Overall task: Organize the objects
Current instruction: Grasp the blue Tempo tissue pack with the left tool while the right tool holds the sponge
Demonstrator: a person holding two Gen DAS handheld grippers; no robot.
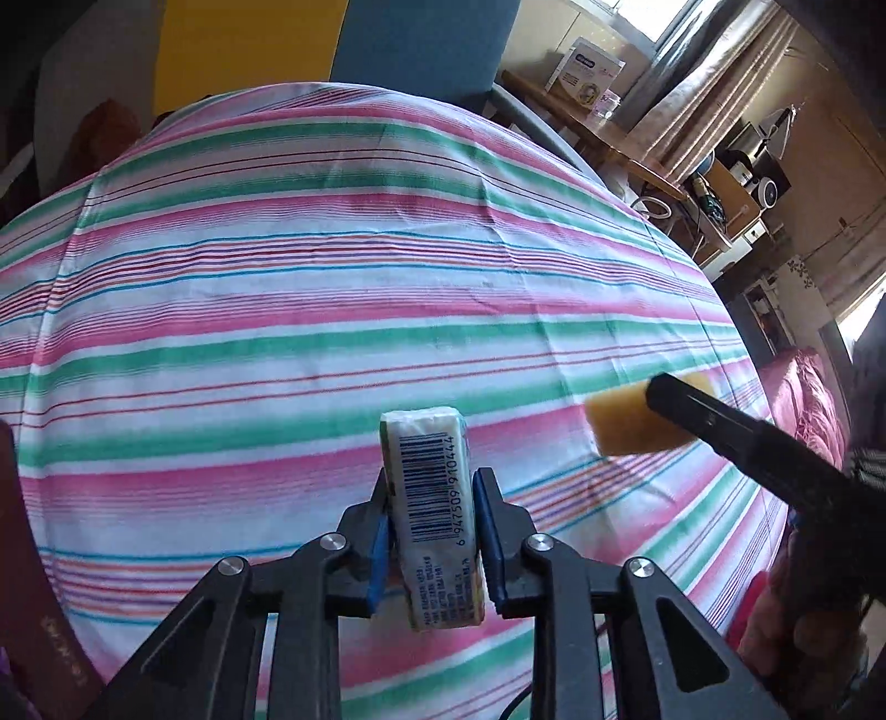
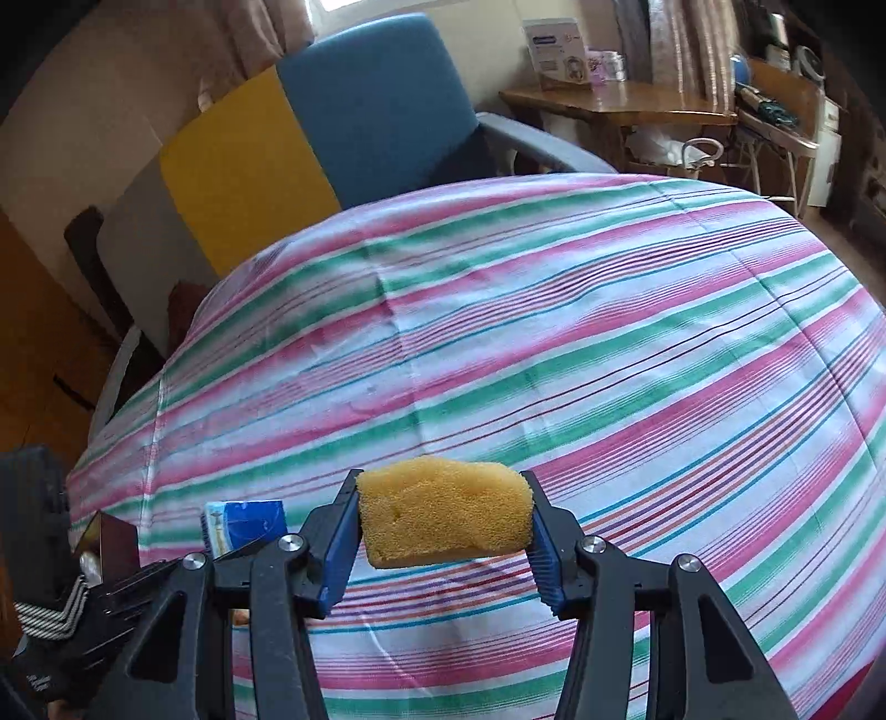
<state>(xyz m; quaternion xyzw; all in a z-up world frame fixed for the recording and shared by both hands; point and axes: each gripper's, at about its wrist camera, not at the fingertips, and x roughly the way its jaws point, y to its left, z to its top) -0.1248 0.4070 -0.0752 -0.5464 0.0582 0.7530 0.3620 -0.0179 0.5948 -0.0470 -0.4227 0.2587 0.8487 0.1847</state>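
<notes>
My left gripper (image 1: 431,498) is shut on a small white packet with a barcode (image 1: 434,498) and holds it upright above the striped tablecloth (image 1: 332,288). My right gripper (image 2: 443,507) is shut on a yellow sponge (image 2: 443,512) and holds it above the cloth (image 2: 554,332). In the left wrist view the sponge (image 1: 626,423) and the right gripper's black finger show at the right. In the right wrist view the packet's blue and white face (image 2: 246,523) shows at the lower left, beside the left gripper's body.
A blue and yellow armchair (image 2: 310,127) stands behind the table. A wooden desk (image 2: 614,105) with a white box (image 2: 556,52) is at the back right. A pink cushion (image 1: 803,399) lies past the table's right edge.
</notes>
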